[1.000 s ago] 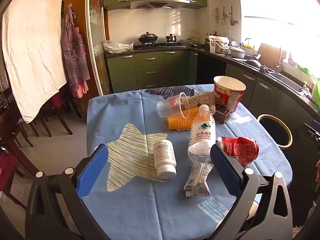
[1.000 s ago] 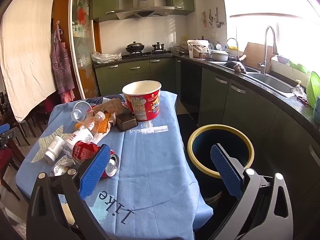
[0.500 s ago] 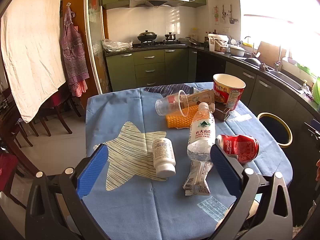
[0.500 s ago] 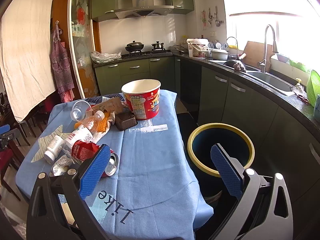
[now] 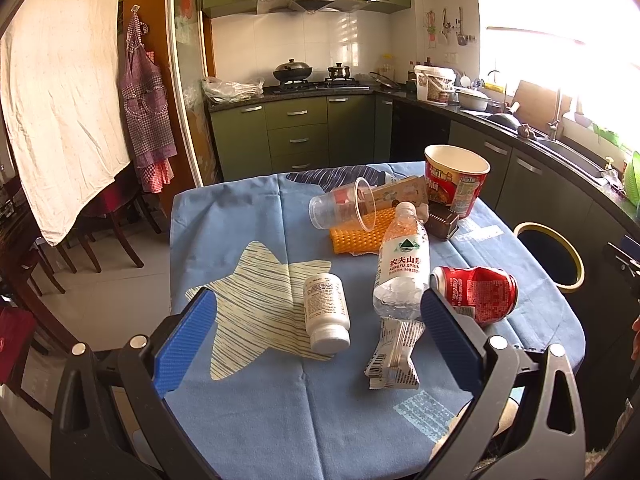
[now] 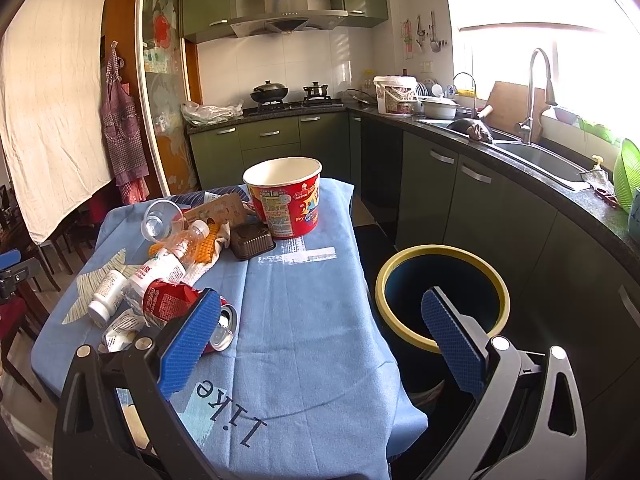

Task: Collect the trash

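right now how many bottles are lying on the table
2. A clear water bottle lies beside the crushed red can; a white pill bottle lies to its left on the star patch. Others may hide under the pile.

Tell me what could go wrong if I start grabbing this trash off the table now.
The water bottle lies across the snack wrapper and against the crushed cola can, so pulling one may drag the others. The can sits near the table's edge on the trash bin side and could roll off. The clear plastic cup on its side looks flimsy and may slip from the open left gripper.
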`<move>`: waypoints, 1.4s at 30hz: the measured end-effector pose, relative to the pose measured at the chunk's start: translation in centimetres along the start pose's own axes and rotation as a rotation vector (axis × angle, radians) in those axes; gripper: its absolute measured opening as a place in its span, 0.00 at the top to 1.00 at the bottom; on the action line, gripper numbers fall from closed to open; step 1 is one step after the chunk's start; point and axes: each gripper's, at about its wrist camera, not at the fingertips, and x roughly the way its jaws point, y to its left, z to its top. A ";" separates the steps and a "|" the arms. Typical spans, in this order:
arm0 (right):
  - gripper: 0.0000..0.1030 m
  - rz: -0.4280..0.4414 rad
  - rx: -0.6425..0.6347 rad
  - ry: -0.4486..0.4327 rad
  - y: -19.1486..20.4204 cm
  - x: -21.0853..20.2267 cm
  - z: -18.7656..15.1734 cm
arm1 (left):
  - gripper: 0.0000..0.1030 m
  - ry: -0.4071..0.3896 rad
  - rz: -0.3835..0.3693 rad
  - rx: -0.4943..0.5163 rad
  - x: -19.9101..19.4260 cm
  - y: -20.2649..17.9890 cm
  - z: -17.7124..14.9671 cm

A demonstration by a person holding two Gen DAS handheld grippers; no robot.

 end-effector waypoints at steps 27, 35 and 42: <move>0.04 0.003 0.006 0.010 0.2 0.5 -0.5 | 0.06 0.011 -0.002 0.011 0.3 0.0 -0.7; 0.04 0.003 0.009 0.011 0.1 0.7 -0.4 | 0.06 0.012 -0.001 0.017 0.3 -0.4 -0.5; 0.04 0.003 0.010 0.012 0.1 0.6 -0.4 | 0.06 0.013 -0.002 0.014 0.2 -0.3 -0.4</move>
